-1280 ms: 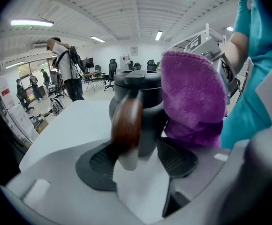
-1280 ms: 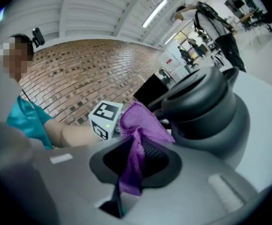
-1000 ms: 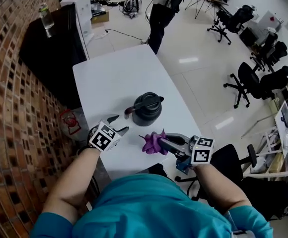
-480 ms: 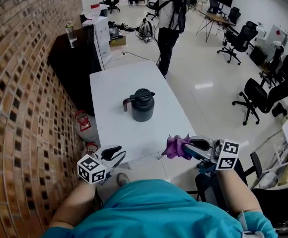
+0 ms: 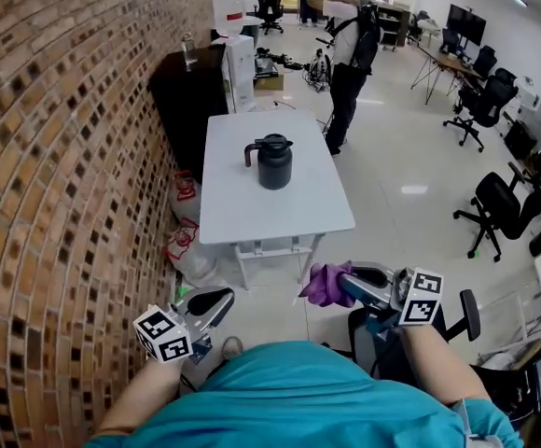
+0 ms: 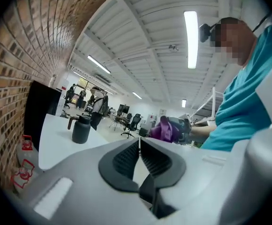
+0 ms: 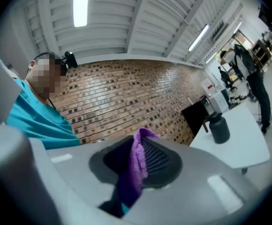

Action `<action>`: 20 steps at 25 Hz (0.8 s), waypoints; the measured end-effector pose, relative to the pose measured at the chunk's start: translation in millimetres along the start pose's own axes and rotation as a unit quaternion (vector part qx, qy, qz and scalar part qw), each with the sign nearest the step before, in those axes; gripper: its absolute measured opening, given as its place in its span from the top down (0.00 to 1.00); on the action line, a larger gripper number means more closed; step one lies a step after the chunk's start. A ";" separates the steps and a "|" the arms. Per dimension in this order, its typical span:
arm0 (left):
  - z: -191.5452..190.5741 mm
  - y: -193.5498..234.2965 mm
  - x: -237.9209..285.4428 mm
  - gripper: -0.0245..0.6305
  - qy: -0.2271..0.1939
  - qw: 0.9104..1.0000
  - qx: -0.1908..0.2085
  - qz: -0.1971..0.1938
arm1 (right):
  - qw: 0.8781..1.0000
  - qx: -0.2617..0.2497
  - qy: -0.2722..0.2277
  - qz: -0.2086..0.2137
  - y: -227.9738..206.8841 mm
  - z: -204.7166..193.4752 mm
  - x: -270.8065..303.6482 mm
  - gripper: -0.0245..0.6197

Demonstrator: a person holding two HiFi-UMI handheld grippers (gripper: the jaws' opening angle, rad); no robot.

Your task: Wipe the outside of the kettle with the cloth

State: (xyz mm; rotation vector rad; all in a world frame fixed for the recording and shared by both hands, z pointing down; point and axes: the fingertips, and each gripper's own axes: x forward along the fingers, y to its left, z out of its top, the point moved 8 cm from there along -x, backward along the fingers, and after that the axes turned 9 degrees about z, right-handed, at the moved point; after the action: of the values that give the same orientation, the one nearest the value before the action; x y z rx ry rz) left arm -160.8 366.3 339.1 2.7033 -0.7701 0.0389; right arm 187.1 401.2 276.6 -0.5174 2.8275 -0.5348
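Note:
The dark grey kettle [image 5: 274,161] stands upright in the middle of the white table [image 5: 233,215], well ahead of both grippers. My right gripper [image 5: 343,284] is shut on the purple cloth [image 5: 325,285], off the table's near edge; the cloth [image 7: 138,161] hangs bunched between its pads. My left gripper [image 5: 220,299] is low at the left, also off the table. Its jaws have just been closing and now meet with nothing between them [image 6: 139,142]. The left gripper view holds both the kettle [image 6: 82,129] and the cloth [image 6: 166,129], far apart. In the right gripper view, the kettle [image 7: 219,128] is small and distant.
A brick wall [image 5: 56,175] runs along the left. Behind the table are a black cabinet [image 5: 188,96] and a white unit [image 5: 240,59]. A person with a backpack [image 5: 350,59] stands beyond the table. Office chairs [image 5: 504,203] fill the right; red-and-white bags [image 5: 182,241] lie by the table legs.
Both grippers have drawn back off the table toward my body, so the table and kettle lie farther ahead. The left jaws went from open to shut. The cloth stays in the right gripper.

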 end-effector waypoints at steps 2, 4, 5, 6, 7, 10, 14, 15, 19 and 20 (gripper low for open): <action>1.2 -14.5 -24.2 0.96 -0.007 1.000 0.000 0.005 | 1.000 -0.008 0.008 0.002 29.0 -9.7 0.3 0.88; -1.2 -19.9 -45.6 0.96 -0.007 1.000 -0.002 0.004 | 1.000 -0.013 0.014 -0.003 52.9 -24.7 4.4 0.88; -1.0 -19.8 -53.3 0.96 -0.008 1.000 0.000 0.002 | 1.000 -0.016 0.014 -0.007 60.8 -31.0 7.6 0.88; 0.4 -19.1 -60.2 0.96 -0.010 1.000 0.003 0.000 | 1.000 -0.021 0.014 -0.012 67.3 -36.5 11.3 0.88; 2.0 -18.7 -68.1 0.96 -0.013 1.000 0.004 0.001 | 0.999 -0.027 0.014 -0.018 73.7 -42.3 15.5 0.88; 0.2 -20.0 -99.5 0.96 -0.005 1.000 0.002 0.003 | 0.998 -0.047 0.018 -0.043 93.4 -66.3 31.0 0.88; -9.0 -14.6 -133.5 0.96 0.014 1.000 0.011 0.002 | 0.996 -0.053 0.013 -0.073 102.8 -92.6 54.3 0.89; -12.2 -11.8 -139.7 0.96 0.017 1.000 0.007 0.004 | 0.995 -0.056 0.018 -0.080 104.3 -97.2 59.3 0.89; -15.7 -4.4 -152.2 0.96 0.018 1.000 -0.006 0.005 | 0.990 -0.077 0.047 -0.105 109.0 -105.7 70.4 0.90; -15.5 -3.9 -152.8 0.96 0.019 1.000 -0.006 0.003 | 0.990 -0.079 0.049 -0.109 109.3 -105.6 70.9 0.90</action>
State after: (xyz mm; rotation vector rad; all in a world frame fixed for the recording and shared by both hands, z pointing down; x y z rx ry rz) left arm -288.2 452.1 335.1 2.6814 -0.7648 0.0863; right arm 60.8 502.6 320.1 -0.8607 2.9413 -0.3842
